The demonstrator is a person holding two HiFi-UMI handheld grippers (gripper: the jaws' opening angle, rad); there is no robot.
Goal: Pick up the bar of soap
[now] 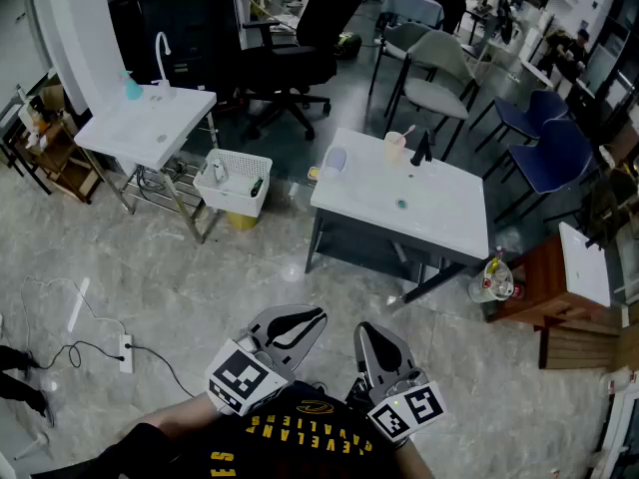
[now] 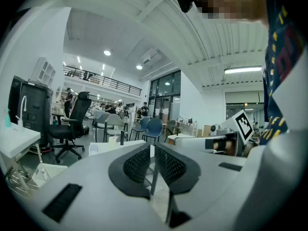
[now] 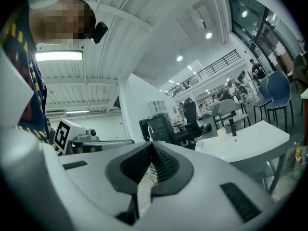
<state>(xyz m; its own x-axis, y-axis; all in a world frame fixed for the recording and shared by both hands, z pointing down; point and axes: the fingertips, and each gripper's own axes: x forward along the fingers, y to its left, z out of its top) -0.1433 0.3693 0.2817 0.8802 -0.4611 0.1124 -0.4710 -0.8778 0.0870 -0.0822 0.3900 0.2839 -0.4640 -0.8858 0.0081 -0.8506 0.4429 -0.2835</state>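
Note:
Both grippers are held low, close to the person's black shirt, above the stone floor. In the head view my left gripper (image 1: pixel 312 317) and my right gripper (image 1: pixel 365 331) are shut with nothing between the jaws. The gripper views confirm this for the left gripper (image 2: pixel 153 146) and the right gripper (image 3: pixel 153 146), both tilted up toward the ceiling. Ahead stands a white sink table (image 1: pixel 439 223) with a black faucet (image 1: pixel 421 148), a cream cup (image 1: pixel 395 146) and a pale lavender object (image 1: pixel 335 158). A small yellowish thing (image 1: pixel 314 174) lies at its left corner, too small to identify. No bar of soap is clearly recognisable.
A second white sink table (image 1: pixel 130 138) stands at the left, with a white basket (image 1: pixel 236 182) beside it. A black office chair (image 1: pixel 290 63), grey and blue chairs (image 1: pixel 544 148) stand behind. A wooden cabinet (image 1: pixel 544 277) and bottle (image 1: pixel 493 277) are right. A power strip (image 1: pixel 126 351) lies on the floor.

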